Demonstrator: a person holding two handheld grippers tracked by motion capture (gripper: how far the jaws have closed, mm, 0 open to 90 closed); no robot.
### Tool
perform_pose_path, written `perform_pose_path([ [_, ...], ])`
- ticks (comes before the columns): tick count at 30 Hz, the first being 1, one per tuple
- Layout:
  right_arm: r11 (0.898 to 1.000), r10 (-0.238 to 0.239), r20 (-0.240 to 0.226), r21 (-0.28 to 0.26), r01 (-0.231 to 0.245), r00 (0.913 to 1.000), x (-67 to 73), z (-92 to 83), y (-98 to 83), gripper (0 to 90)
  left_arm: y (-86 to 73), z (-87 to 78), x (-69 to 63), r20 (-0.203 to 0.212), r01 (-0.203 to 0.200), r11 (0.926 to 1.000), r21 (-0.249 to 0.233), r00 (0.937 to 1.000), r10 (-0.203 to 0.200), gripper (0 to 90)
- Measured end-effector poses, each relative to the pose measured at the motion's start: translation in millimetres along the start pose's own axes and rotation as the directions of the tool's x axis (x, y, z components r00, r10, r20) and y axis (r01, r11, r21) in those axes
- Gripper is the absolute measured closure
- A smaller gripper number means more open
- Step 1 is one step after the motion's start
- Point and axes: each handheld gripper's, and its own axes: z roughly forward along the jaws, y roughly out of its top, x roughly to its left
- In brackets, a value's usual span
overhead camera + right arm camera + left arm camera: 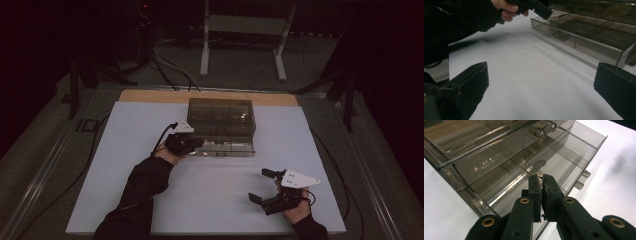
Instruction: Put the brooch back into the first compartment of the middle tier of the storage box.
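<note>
A small metal piece (539,174) is clamped in the left gripper (541,178) above the open drawer (564,157) near the table's (210,195) far edge; the right gripper's (266,186) jaws are spread apart, nothing between them.

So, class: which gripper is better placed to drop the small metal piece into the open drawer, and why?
Left. The left gripper is shut on the small metal piece above the open drawer; the right gripper rests open, away from it.

Small shiny item (539,173) pinched at left gripper (542,178) tips: too small to identify; drawer (584,37) contents: indistinct glints; right gripper (541,82) jaws: cropped by frame edges; smoky organiser (221,125) interior: dim, unreadable
</note>
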Motion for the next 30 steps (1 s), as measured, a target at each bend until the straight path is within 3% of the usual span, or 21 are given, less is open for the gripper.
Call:
perform_pose_path([
  [13,1.0,-0.002,-0.001,0.0,0.002,1.0,0.2,-0.7,0.0,0.0,4.4,4.4,-2.0,-0.025,-0.014,0.9993,0.036,0.9996,0.015,86.5],
  [24,1.0,0.002,-0.003,-0.002,-0.002,1.0,0.1,-0.7,0.2,0.0,9.1,-1.4,-3.4,-0.034,0.007,1.0,0.004,0.9994,-0.007,85.2],
  [28,1.0,0.005,-0.007,-0.004,-0.005,1.0,-0.5,-0.4,0.3,0.0,10.5,-2.2,-5.4,-0.028,0.013,0.9999,0.0,0.9995,-0.013,78.7],
  [30,1.0,0.0,-0.005,-0.002,0.0,1.0,0.3,-0.8,0.1,0.0,11.6,-3.2,-9.2,-0.022,-0.005,1.0,-0.005,0.9998,0.005,65.2],
])
